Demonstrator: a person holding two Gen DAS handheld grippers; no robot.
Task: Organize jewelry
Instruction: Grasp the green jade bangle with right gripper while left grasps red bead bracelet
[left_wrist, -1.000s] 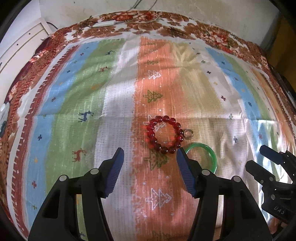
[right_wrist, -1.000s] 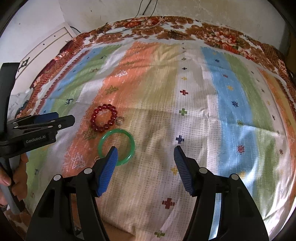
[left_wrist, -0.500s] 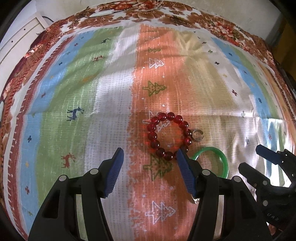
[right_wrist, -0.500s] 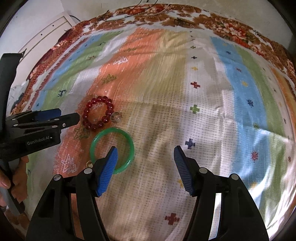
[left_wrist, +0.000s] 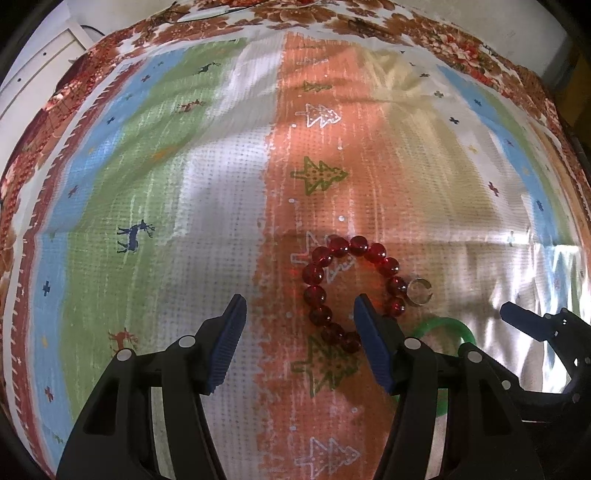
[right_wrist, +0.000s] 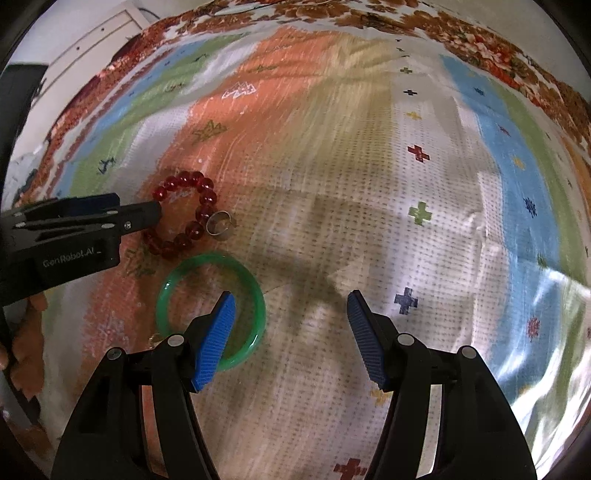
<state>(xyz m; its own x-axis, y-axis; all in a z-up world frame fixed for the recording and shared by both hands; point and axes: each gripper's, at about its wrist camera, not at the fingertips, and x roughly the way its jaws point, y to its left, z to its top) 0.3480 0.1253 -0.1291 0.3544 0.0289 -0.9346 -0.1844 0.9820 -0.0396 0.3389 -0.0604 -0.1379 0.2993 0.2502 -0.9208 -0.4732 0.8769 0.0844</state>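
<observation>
Both grippers have crept forward over the last second, so the jewelry now sits lower and larger in each view than it did before. Underneath everything lies the striped cloth (left_wrist: 221, 206), banded in blue, green, white and orange with small tree, deer and cross motifs, and bordered by a brown floral edge. Taking the red bead bracelet (left_wrist: 332, 254) as the landmark, the left gripper (left_wrist: 297, 341) hangs over its near side with its jaws spread wide and nothing between them; its right finger covers part of the bead loop's near-right arc, though contact cannot be judged. The right gripper (right_wrist: 290, 338) is off to the right and nearer the camera than the beads, its jaws likewise wide apart and holding nothing, and its left finger overlaps the green bangle (right_wrist: 210, 308). That bangle lies flat on the cloth just near-right of the bead bracelet, close to it but apart in the right wrist view. Smallest is the open silver ring (right_wrist: 220, 224), which rests against the bead bracelet's right side, between the beads and the bangle's far edge.
</observation>
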